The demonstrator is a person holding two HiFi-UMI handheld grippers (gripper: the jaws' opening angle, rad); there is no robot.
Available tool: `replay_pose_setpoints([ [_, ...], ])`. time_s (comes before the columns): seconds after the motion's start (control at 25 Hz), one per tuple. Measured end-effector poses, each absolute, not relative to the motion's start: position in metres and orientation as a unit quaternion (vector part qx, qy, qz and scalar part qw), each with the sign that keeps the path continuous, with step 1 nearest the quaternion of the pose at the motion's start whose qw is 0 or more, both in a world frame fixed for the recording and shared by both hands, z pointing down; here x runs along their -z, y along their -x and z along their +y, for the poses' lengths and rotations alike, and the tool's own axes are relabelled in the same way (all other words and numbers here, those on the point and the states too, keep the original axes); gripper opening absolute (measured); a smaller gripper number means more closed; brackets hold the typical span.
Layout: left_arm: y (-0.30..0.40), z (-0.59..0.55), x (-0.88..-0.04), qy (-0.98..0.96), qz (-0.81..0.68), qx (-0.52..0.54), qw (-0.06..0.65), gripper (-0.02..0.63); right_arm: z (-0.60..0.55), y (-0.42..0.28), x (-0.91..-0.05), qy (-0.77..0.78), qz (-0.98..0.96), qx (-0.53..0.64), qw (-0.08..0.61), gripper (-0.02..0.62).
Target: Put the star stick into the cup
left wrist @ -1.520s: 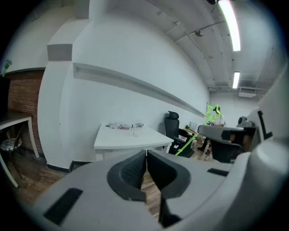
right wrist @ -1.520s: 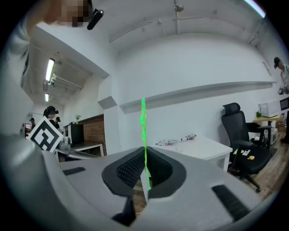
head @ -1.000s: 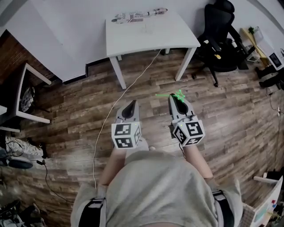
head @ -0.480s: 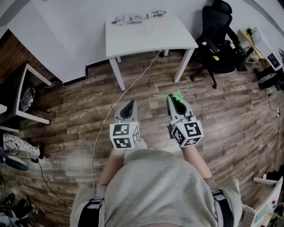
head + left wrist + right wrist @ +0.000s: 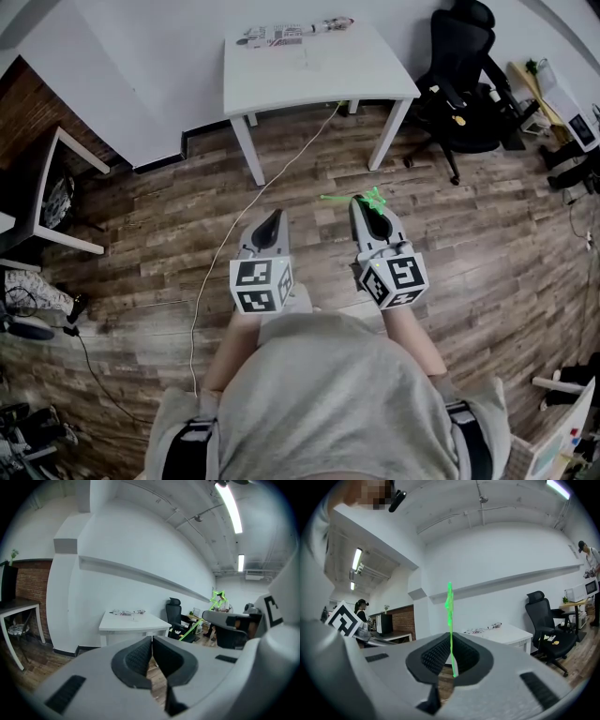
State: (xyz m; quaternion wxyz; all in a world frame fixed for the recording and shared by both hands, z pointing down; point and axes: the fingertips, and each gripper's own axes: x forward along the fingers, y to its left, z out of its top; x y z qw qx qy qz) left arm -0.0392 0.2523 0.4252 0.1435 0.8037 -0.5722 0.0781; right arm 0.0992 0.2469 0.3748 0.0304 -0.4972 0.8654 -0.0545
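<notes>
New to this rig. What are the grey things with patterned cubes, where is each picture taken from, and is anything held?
No robot: a person holds a two-jaw gripper in each hand; the cubes are part of them. One picture comes from a camera on the person's head, looking down; the other two from cameras riding on each gripper, looking along its jaws. The left gripper is shut and empty. The right gripper is shut on a green star stick. Ahead stands a white table with a few small items at its far edge; I cannot make out a cup.
</notes>
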Motion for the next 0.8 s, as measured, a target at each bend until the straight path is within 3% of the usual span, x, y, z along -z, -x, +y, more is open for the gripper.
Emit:
replay_pose_setpoints([
  [0.8,0.049,0.163,-0.429,-0.807,-0.568,-0.062,0.146,0.009,0.158,-0.092,-0.374,0.505,0.861,0.047,0.032,0.009],
])
